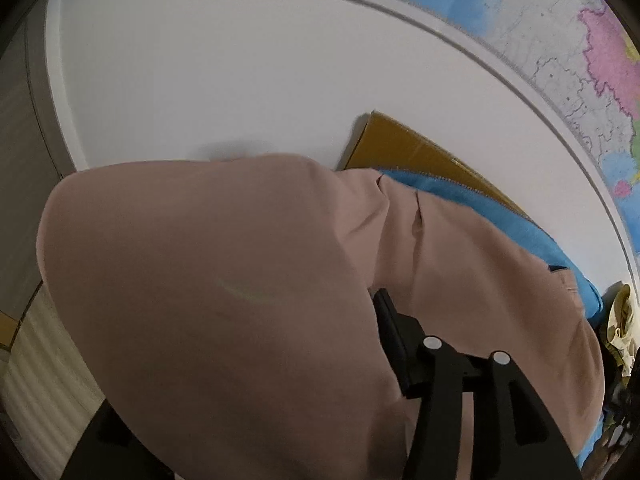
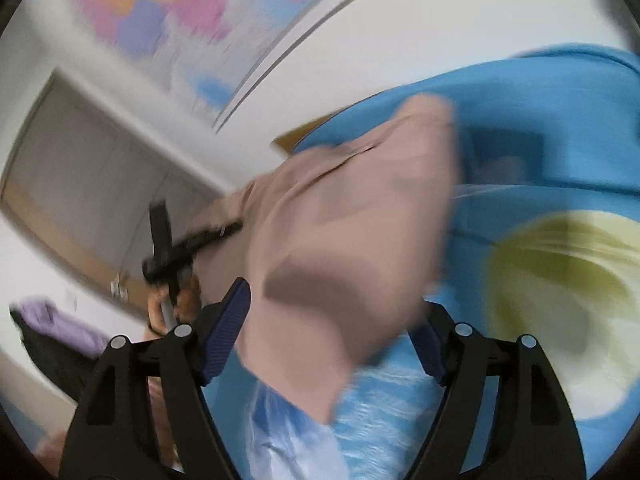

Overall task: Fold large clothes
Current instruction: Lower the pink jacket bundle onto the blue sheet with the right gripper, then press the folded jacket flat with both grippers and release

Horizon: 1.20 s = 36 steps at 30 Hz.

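The pink garment (image 1: 224, 280) lay draped over the left gripper (image 1: 400, 344), hiding one finger, so its grip could not be determined; the garment ran from there toward the right gripper (image 2: 324, 340), whose jaws stood wide apart with a loose fold between them, unclamped; blue cloth (image 2: 540, 100) lay beneath.

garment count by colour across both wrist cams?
Pink-beige: 1, the pink-beige garment, draped over the left gripper
Blue: 1, the blue garment, under the pink-beige one
Yellow-green: 1, the yellow-green garment, beside the blue one
Purple: 1, the purple cloth, far off and blurred
Total: 4
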### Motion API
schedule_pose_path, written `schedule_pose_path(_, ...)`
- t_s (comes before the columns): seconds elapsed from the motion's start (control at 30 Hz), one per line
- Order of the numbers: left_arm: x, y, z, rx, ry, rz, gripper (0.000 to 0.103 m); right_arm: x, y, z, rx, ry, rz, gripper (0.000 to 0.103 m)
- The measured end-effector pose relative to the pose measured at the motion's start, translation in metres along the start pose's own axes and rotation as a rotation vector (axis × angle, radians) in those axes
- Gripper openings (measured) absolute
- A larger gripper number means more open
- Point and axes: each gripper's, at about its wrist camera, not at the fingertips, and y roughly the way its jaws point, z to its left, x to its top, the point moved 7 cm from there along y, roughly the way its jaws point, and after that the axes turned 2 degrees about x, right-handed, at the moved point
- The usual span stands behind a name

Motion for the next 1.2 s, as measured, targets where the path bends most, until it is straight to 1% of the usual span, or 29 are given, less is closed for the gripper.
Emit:
schedule_pose_path(0.03, 0.000, 0.001, 0.001, 0.001, 0.002, 0.000, 0.049, 0.002, 0.005, -0.004, -0.008, 0.013, 0.017, 0.051)
schedule_pose_path(0.07, 0.002, 0.002, 0.000, 0.006, 0.005, -0.002, 0.047, -0.001, 0.013, -0.004, 0.000, 0.020, 0.036, 0.045)
schedule_pose_path(0.1, 0.005, 0.002, -0.002, 0.007, 0.008, -0.006, 0.039, -0.005, 0.023, -0.001, 0.015, 0.010, 0.061, 0.032)
schedule_pose_path(0.13, 0.009, 0.003, -0.006, 0.007, 0.012, -0.007, 0.030, -0.008, 0.030, 0.004, -0.003, -0.017, 0.069, 0.017)
schedule_pose_path(0.2, 0.020, 0.001, -0.010, 0.018, 0.015, -0.027, 0.021, -0.012, 0.038, 0.013, -0.039, -0.082, 0.077, 0.014)
schedule_pose_path(0.27, 0.024, -0.001, -0.012, 0.012, 0.003, -0.047, 0.020, -0.018, 0.046, 0.012, -0.070, -0.095, 0.095, 0.014)
schedule_pose_path(0.33, 0.023, 0.007, -0.007, 0.033, -0.002, -0.030, 0.024, -0.026, 0.053, 0.011, -0.109, -0.128, 0.125, 0.016)
schedule_pose_path(0.37, 0.021, 0.010, -0.003, 0.054, -0.002, -0.025, 0.034, -0.026, 0.050, 0.011, -0.116, -0.133, 0.126, 0.019)
schedule_pose_path(0.4, 0.017, 0.010, 0.002, 0.090, 0.004, -0.031, 0.049, -0.024, 0.045, 0.012, -0.127, -0.137, 0.119, 0.026)
schedule_pose_path(0.43, 0.013, 0.006, 0.006, 0.118, 0.009, -0.042, 0.058, -0.022, 0.040, 0.011, -0.143, -0.142, 0.111, 0.036)
schedule_pose_path(0.47, 0.010, 0.003, 0.009, 0.139, 0.017, -0.047, 0.070, -0.017, 0.033, 0.011, -0.171, -0.150, 0.094, 0.042)
schedule_pose_path(0.5, 0.007, 0.000, 0.010, 0.146, 0.030, -0.044, 0.075, -0.012, 0.026, 0.012, -0.190, -0.162, 0.070, 0.048)
schedule_pose_path(0.53, 0.003, -0.004, 0.011, 0.151, 0.044, -0.041, 0.077, -0.006, 0.019, 0.015, -0.203, -0.178, 0.043, 0.049)
schedule_pose_path(0.57, -0.001, -0.011, 0.013, 0.174, 0.063, -0.048, 0.079, -0.001, 0.014, 0.018, -0.217, -0.194, 0.019, 0.050)
schedule_pose_path(0.6, -0.003, -0.016, 0.014, 0.191, 0.075, -0.052, 0.083, 0.004, 0.011, 0.022, -0.227, -0.207, -0.002, 0.051)
schedule_pose_path(0.67, -0.009, -0.032, 0.015, 0.244, 0.099, -0.074, 0.084, 0.013, 0.007, 0.032, -0.227, -0.246, -0.027, 0.052)
schedule_pose_path(0.73, -0.012, -0.049, 0.017, 0.281, 0.092, -0.100, 0.084, 0.018, 0.017, 0.045, -0.242, -0.302, -0.024, 0.054)
schedule_pose_path(0.8, -0.015, -0.073, 0.014, 0.267, 0.078, -0.158, 0.084, 0.020, 0.036, 0.055, -0.240, -0.345, -0.003, 0.054)
schedule_pose_path(0.83, -0.015, -0.085, 0.011, 0.279, 0.085, -0.193, 0.086, 0.020, 0.042, 0.055, -0.238, -0.354, 0.009, 0.054)
schedule_pose_path(0.87, -0.014, -0.090, 0.006, 0.280, 0.094, -0.207, 0.086, 0.021, 0.054, 0.056, -0.237, -0.364, 0.025, 0.054)
schedule_pose_path(0.9, -0.016, -0.094, -0.002, 0.258, 0.111, -0.211, 0.087, 0.020, 0.064, 0.057, -0.242, -0.366, 0.038, 0.054)
schedule_pose_path(0.97, -0.023, -0.090, -0.018, 0.213, 0.154, -0.184, 0.087, 0.016, 0.087, 0.050, -0.251, -0.366, 0.090, 0.054)
schedule_pose_path(1.0, -0.027, -0.087, -0.024, 0.210, 0.176, -0.172, 0.086, 0.014, 0.097, 0.047, -0.264, -0.372, 0.114, 0.054)
schedule_pose_path(1.03, -0.032, -0.082, -0.032, 0.209, 0.201, -0.162, 0.086, 0.012, 0.106, 0.045, -0.294, -0.387, 0.122, 0.055)
schedule_pose_path(1.1, -0.043, -0.071, -0.048, 0.193, 0.252, -0.138, 0.086, 0.012, 0.109, 0.045, -0.302, -0.398, 0.127, 0.055)
schedule_pose_path(1.13, -0.048, -0.060, -0.059, 0.179, 0.267, -0.130, 0.086, 0.013, 0.105, 0.046, -0.294, -0.392, 0.122, 0.055)
schedule_pose_path(1.2, -0.058, -0.056, -0.071, 0.150, 0.295, -0.122, 0.086, 0.017, 0.092, 0.049, -0.266, -0.378, 0.094, 0.054)
